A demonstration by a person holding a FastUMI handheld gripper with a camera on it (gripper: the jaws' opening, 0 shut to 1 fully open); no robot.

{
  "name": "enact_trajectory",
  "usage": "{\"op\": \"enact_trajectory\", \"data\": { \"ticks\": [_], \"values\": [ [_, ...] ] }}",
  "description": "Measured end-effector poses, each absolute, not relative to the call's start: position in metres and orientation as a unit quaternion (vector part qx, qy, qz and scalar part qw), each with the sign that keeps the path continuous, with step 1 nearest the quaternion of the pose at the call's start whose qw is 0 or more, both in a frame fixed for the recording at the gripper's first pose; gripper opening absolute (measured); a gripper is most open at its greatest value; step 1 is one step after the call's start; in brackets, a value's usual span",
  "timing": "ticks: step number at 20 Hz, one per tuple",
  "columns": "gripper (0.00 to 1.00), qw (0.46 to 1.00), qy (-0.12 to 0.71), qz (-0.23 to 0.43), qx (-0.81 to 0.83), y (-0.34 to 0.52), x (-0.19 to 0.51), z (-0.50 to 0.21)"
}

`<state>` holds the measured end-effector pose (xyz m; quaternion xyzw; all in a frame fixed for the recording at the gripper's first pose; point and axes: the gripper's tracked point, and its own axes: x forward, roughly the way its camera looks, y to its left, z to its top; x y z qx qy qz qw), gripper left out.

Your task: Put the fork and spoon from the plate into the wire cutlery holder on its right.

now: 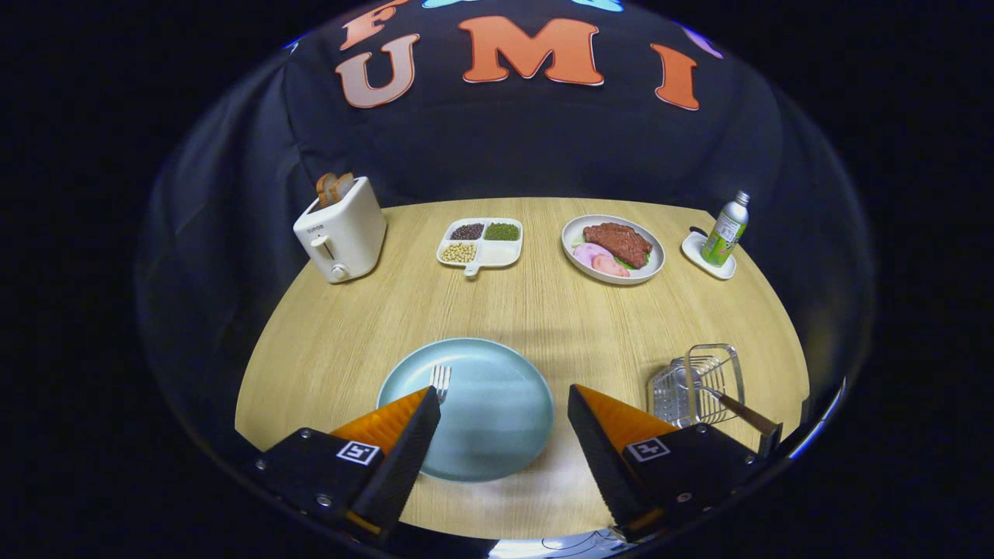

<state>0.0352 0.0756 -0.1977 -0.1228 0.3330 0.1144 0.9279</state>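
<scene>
The gripper [503, 404] hangs over the plate [497, 431] with its fingers spread wide, holding nothing. The fork [440, 380] lies on the plate, its tines just past one fingertip and the rest hidden. Right of the plate, the holder [696, 386] carries a brown handle, perhaps the spoon [742, 414].

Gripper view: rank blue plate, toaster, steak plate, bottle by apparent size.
1. Blue plate, nearest, between the open claw fingers.
2. Toaster.
3. Steak plate; close to toaster, unsure.
4. Bottle.
Far items look smaller through distance.
</scene>
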Motion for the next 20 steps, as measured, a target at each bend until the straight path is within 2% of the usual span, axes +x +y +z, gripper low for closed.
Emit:
{"op": "enact_trajectory", "data": {
  "ticks": [3, 13, 16, 20],
  "values": [
    [0.99, 0.932, 0.320, 0.115, -0.125, 0.097, 0.029, -0.214],
    [0.99, 0.923, 0.356, 0.094, -0.115, 0.121, 0.003, -0.294],
    [0.90, 0.922, 0.356, 0.091, -0.125, 0.124, 0.003, -0.305],
    [0.70, 0.918, 0.365, 0.089, -0.130, 0.127, 0.001, -0.317]
  ]
}}
